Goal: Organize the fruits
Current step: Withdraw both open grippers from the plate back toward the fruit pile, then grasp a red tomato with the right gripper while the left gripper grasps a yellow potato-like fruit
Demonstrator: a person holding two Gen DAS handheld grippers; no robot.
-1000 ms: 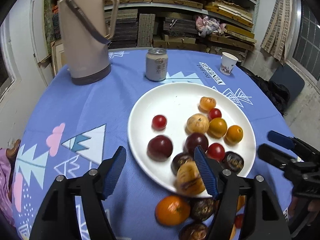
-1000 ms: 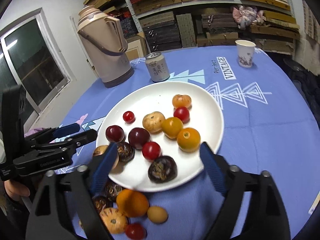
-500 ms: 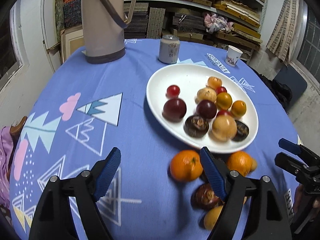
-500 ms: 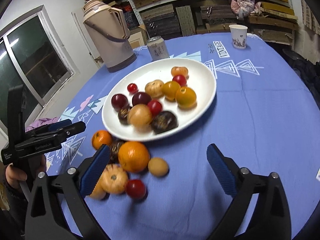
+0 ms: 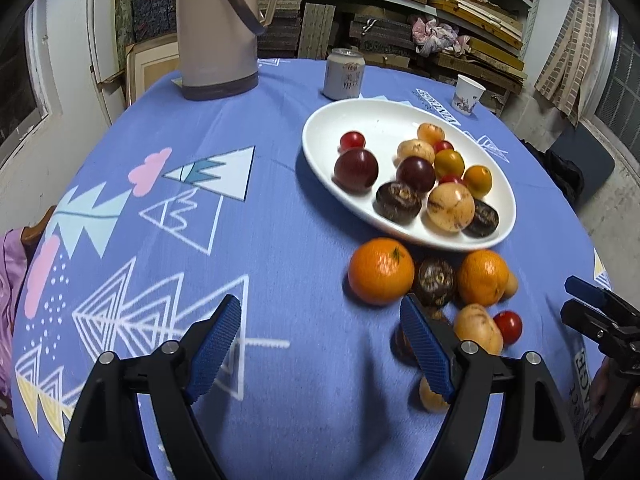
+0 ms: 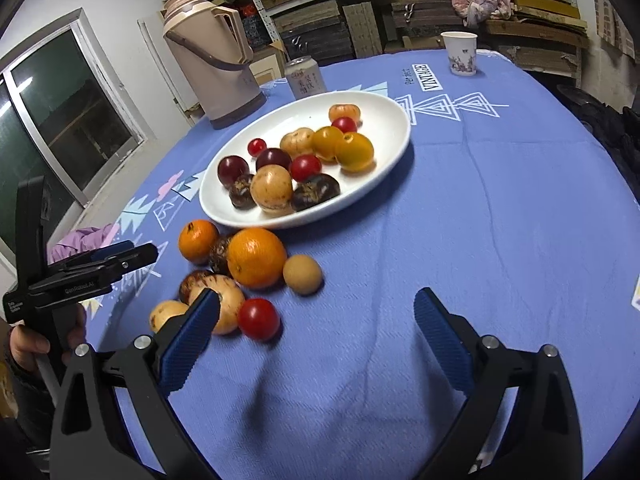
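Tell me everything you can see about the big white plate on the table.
The large round white plate, glossy like glazed ceramic, sits flat on the blue patterned tablecloth, in front of the drink can. It is shallow with a raised rim and looks intact. It holds about a dozen small fruits grouped toward its near side: dark purple, red, yellow-orange, tan and dark brown ones. Its far half is bare. More fruit lies on the cloth just beyond its near edge. Neither hand-held gripper touches it.
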